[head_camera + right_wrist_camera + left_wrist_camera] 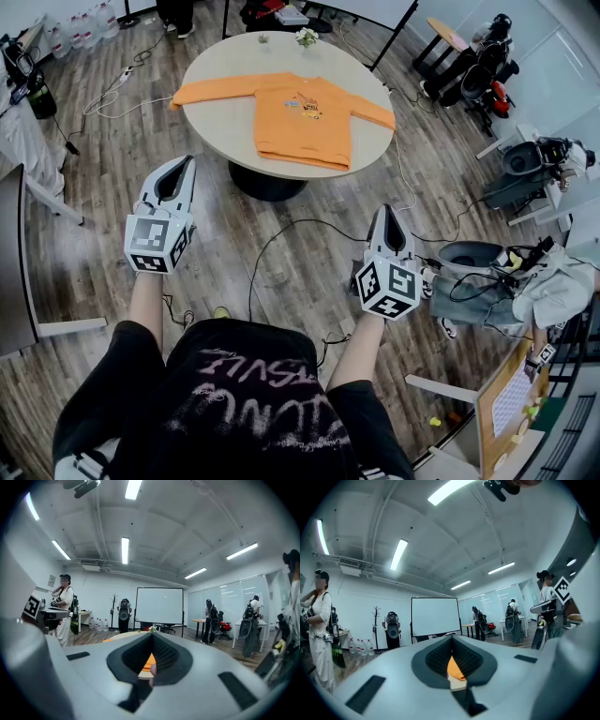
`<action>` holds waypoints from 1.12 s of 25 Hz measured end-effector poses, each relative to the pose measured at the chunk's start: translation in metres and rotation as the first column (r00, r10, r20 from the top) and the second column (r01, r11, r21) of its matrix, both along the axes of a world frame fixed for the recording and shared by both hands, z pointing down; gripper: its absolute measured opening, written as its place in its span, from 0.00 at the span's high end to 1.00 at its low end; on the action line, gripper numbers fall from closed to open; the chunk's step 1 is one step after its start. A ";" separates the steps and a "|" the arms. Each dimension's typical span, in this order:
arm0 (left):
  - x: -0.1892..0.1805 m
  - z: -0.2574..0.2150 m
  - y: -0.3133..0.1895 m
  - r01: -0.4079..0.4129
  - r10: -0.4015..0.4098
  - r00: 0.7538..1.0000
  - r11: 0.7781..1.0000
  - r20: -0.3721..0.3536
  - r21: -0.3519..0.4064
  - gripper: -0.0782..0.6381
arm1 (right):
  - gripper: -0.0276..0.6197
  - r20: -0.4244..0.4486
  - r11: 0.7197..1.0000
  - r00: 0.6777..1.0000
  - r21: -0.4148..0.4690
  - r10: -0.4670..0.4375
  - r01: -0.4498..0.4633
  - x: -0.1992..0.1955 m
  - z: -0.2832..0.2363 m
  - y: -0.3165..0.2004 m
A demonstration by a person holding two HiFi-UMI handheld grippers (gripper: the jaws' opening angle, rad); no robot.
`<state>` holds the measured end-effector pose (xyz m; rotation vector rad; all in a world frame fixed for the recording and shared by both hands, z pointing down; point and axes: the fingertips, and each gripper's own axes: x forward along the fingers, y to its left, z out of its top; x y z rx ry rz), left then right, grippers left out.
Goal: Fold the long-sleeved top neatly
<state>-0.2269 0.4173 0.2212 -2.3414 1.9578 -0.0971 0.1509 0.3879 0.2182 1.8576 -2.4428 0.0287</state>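
While well short of the orange top (pixel 302 117) on the table (pixel 225 120), left hand-held gripper (pixel 182 163) and right hand-held gripper (pixel 386 213) closed, empty.

An office-like lab — whiteboard (pixel 159 605) at frame centre, glass partitions (pixel 234 606) right, ceiling strip lights (pixel 124 550), cables (pixel 281 234) across wood floor (pixel 94 187).

Bright, even light comes from long white ceiling strip lamps (pixel 398 554); the nearest glares pure white. Shadows are soft, darkest beneath the round beige table (pixel 225 122). All views bow at the edges; the gripper views' corners go black, and the grey left gripper (pixel 451 641) and grey right gripper (pixel 151 639) look soft up close
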 end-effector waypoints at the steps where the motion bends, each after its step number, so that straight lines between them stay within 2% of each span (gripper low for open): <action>1: 0.001 0.000 0.002 -0.003 0.003 1.000 1.000 0.003 0.000 0.88 | 0.95 0.000 1.000 1.000 0.000 0.003 -0.003 0.001 0.001 0.002; 17: 0.002 0.000 0.009 -0.006 0.006 1.000 1.000 0.004 -0.008 0.88 | 0.95 0.003 1.000 1.000 0.026 0.004 -0.005 -0.001 -0.001 0.022; 28: -0.002 0.011 0.011 -0.008 0.008 1.000 0.999 0.001 -0.043 0.88 | 0.93 0.015 1.000 1.000 0.002 0.009 -0.009 -0.006 0.014 0.031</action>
